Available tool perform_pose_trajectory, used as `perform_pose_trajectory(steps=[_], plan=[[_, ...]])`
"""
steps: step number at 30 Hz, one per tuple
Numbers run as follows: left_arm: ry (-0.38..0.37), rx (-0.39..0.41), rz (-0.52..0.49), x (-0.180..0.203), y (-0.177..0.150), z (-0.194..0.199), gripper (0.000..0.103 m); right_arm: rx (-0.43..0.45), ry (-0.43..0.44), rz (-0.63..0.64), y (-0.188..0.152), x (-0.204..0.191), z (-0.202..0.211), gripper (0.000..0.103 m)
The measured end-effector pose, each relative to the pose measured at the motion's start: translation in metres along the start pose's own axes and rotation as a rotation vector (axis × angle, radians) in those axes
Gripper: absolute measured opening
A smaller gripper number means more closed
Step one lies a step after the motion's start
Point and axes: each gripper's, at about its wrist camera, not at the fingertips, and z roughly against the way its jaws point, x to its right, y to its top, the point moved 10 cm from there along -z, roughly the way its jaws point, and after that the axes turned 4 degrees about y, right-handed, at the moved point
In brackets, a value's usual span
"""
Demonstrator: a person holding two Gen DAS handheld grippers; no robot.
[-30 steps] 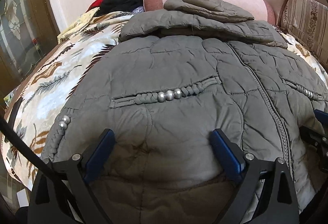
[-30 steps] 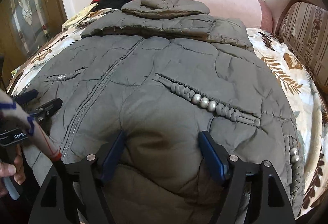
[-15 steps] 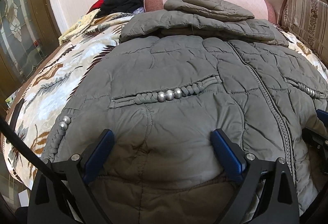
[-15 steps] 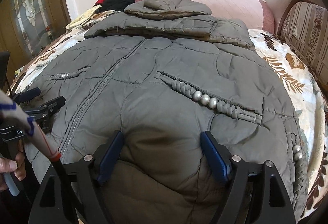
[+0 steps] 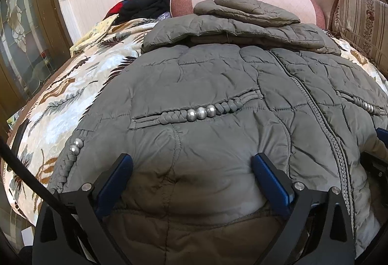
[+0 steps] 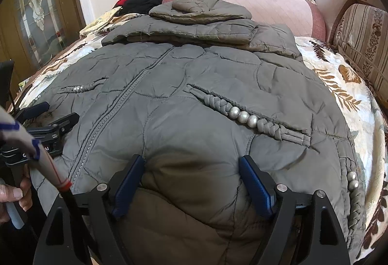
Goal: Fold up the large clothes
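Right gripper [image 6: 191, 183] jaws opening wider; both grippers' jaws open astride one jacket [image 5: 218, 85] hem.

Grey quilted jacket [image 5: 218, 85], open tongs [image 5: 191, 168] astride hem

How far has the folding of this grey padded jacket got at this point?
Done: the sleeves and hood lie folded over the jacket's top end. In hand: the left gripper and right gripper both straddle the puffed near hem, the right's jaws opening, no firm pinch visible. Left: folding the zipped body, flat on the floral bedspread.
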Motion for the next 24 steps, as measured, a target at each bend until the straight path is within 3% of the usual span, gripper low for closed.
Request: perform_pose_trajectory(steps=[24], plan=[[0.001,0.014,0.007,0.0,0.0018,-0.0049,0.103,0.022,0.017,0.027,-0.0015,-0.006,-0.0018,0.095]])
